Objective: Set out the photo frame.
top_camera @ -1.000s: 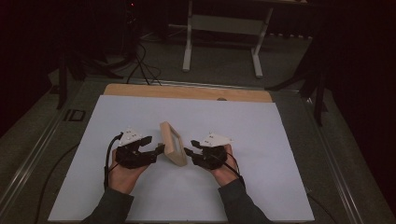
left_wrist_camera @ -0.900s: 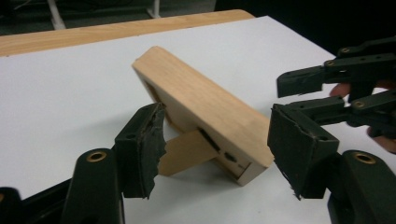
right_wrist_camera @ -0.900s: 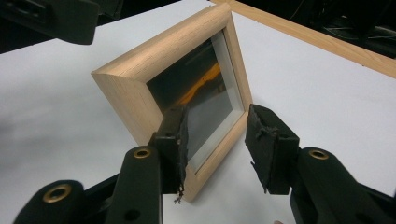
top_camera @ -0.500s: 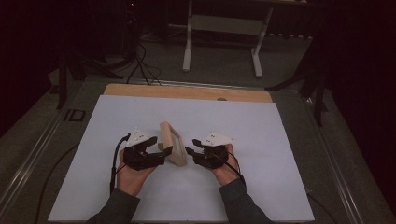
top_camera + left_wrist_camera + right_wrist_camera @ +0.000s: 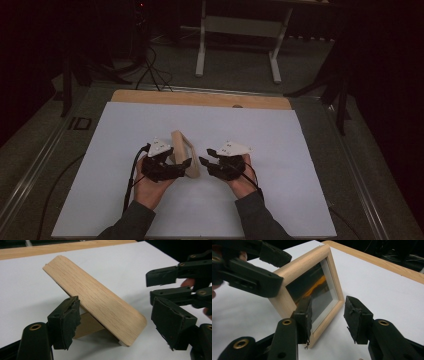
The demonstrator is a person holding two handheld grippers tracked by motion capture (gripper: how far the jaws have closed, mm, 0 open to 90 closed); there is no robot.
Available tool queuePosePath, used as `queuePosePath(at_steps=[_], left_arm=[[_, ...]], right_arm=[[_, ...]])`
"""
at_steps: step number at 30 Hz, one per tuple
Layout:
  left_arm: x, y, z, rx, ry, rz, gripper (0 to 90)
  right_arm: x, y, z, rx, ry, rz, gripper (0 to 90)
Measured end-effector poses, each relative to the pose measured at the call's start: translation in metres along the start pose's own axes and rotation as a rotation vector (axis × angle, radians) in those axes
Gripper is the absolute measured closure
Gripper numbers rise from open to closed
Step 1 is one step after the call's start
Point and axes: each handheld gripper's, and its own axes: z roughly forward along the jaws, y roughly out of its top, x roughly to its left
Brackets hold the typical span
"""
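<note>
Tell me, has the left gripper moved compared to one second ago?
Yes. In the high view the left gripper has shifted slightly right, toward the wooden frame, and now reaches its near end. The white sheet under it gives the fixed reference.

1. A small square picture frame of pale wood (image 5: 183,159) stands on the white sheet, a little left of centre in the lower half of the high view.
2. It leans tilted, resting on its lower edge, not flat and not fully upright.
3. In the right gripper view its glazed front (image 5: 312,293) fills the upper middle; the glass looks dark with an orange streak, inside a whitish inner border.
4. In the left gripper view its plain light-wood back panel (image 5: 95,298) slopes from upper left to lower right, with a wooden prop beneath it.
</note>
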Motion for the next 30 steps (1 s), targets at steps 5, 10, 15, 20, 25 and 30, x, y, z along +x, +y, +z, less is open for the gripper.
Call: queuePosePath(at_steps=[5,10,15,20,25,30], left_arm=[[0.001,0.0,0.005,0.009,0.029,-0.021,23.1],[0.0,0.0,0.011,0.027,0.035,-0.031,23.3],[-0.001,-0.001,0.015,0.039,0.028,-0.038,27.2],[-0.001,-0.002,0.016,0.04,0.022,-0.046,29.1],[0.0,-0.001,0.016,0.045,0.016,-0.051,30.9],[0.0,-0.001,0.014,0.039,0.017,-0.057,38.3]], right_arm=[[-0.002,0.0,-0.001,-0.005,-0.005,0.005,57.1],[-0.005,0.001,-0.004,-0.013,-0.011,0.014,57.1],[-0.006,0.001,-0.006,-0.017,-0.012,0.015,56.9],[-0.007,0.001,-0.007,-0.02,-0.014,0.017,56.8],[-0.008,0.002,-0.008,-0.025,-0.016,0.019,56.8],[-0.008,0.002,-0.008,-0.027,-0.016,0.019,56.7]])
